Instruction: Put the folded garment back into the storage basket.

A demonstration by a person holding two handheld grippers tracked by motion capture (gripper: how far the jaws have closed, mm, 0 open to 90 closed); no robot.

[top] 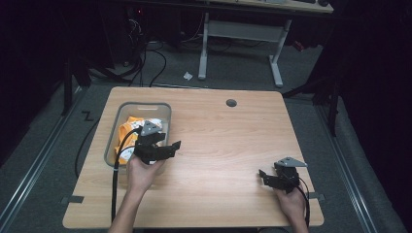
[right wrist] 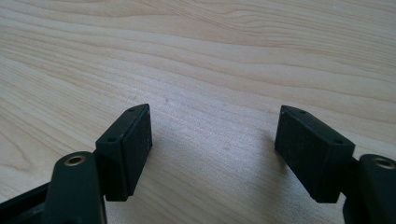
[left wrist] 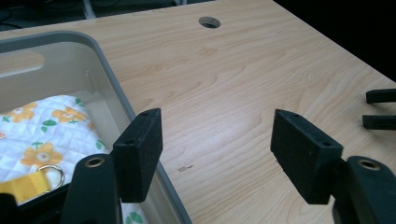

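Hovering at the right-hand rim of a grey plastic bin (top: pixel 167 110), the left gripper (top: pixel 167 145) has its jaws spread wide with nothing between them. In the left gripper view, one jaw stands over the bin's wall while the other stands over the bare wooden surface (left wrist: pixel 243 84), so the rim runs up between them. Whether either pad touches the rim cannot be told.

Inside the bin lies a quilted white cloth item printed with orange flowers (left wrist: pixel 42 133), with a yellow strap and a small metal ring (left wrist: pixel 50 171) at its near end. From the high view it shows as an orange, yellow and white bundle (top: pixel 127 131) lying in the bin, partly behind the left gripper. The bin sits on the left side of the surface, towards the far edge.

Well apart, near the front right corner, the right gripper (top: pixel 266 177) is held low over the surface, pointing left. Its own view shows both jaws wide apart over plain wood grain (right wrist: pixel 210 60), holding nothing. Its two jaw tips (left wrist: pixel 380 108) also show at the right edge of the left gripper view.

A round cable hole (top: pixel 231 103) sits in the surface near the far edge.
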